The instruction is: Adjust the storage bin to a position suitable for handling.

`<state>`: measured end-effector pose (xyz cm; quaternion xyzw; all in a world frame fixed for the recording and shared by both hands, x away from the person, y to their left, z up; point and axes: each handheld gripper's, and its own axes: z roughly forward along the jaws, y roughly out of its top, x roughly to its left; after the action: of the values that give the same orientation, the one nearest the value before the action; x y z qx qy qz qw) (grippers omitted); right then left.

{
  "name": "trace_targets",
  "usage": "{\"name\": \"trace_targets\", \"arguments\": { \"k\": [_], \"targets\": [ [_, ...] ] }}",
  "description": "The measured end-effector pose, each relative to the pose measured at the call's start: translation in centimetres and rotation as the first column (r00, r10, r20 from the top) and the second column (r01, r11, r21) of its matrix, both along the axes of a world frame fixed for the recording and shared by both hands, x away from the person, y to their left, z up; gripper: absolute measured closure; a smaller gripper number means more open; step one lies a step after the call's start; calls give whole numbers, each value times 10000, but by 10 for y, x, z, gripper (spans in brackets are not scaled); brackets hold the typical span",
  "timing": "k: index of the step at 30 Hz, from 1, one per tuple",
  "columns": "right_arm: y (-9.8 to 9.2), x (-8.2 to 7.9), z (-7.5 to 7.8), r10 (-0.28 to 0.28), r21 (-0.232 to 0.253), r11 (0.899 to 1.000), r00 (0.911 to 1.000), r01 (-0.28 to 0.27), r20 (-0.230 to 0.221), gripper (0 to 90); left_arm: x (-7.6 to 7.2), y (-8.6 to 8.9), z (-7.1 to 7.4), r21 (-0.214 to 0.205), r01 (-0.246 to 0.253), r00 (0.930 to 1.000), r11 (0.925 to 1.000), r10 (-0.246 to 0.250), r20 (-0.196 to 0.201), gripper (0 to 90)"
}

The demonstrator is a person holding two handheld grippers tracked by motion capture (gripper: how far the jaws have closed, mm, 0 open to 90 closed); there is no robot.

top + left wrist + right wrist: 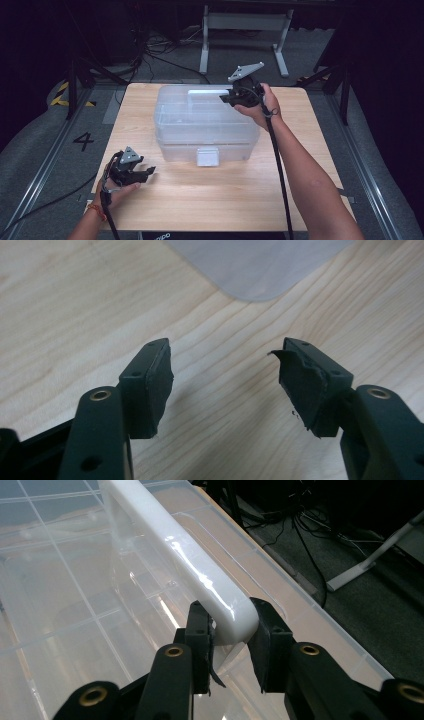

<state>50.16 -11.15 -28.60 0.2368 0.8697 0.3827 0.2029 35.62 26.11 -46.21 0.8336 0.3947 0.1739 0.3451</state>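
Note:
A clear plastic storage box (200,125) sits at the middle of the wooden table (210,200), with a white latch (207,156) on its near side. At the far right of the lid, my right gripper (225,98) is shut on the end of the white carry handle (207,93). In the right gripper view both pads of that gripper (231,627) press on the handle (170,540) above the ribbed lid (60,595). My left gripper (149,171) rests low near the table's front left, open, with nothing between its jaws (225,375). A corner of the box (260,265) lies ahead of it.
A grey metal stand (245,30) and loose cables (160,55) lie on the floor beyond the table. A floor marking "4" (83,141) is at the left. Bare table top stretches in front of the box.

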Motion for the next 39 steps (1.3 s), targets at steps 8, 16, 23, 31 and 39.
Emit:
{"name": "trace_targets", "arguments": {
  "k": [8, 16, 23, 31, 39],
  "targets": [
    [2, 3, 4, -189, -63, 9998, 9997, 188, -163, 728, -8, -8, 35, -555, 192, 9928, 9983, -125, 1194, 419],
    [2, 6, 8, -300, -60, 9995, 9992, 299, -260, 723, -7, -14, 65, -901, 241, 9826, 9956, -69, 1858, 477],
    [4, 9, 11, -383, -160, 9992, 9990, 379, -243, 719, 0, -18, 71, -1083, 393, 9818, 9933, -182, 1892, 606],
    [6, 9, 12, -449, -283, 9986, 9987, 443, -238, 716, 11, -24, 70, -1473, 465, 9796, 9880, -162, 2003, 727],
    [6, 7, 13, -495, -354, 9982, 9988, 492, -58, 709, 17, -25, 66, -1684, 321, 9783, 9852, 36, 2071, 835]
  ]
}}
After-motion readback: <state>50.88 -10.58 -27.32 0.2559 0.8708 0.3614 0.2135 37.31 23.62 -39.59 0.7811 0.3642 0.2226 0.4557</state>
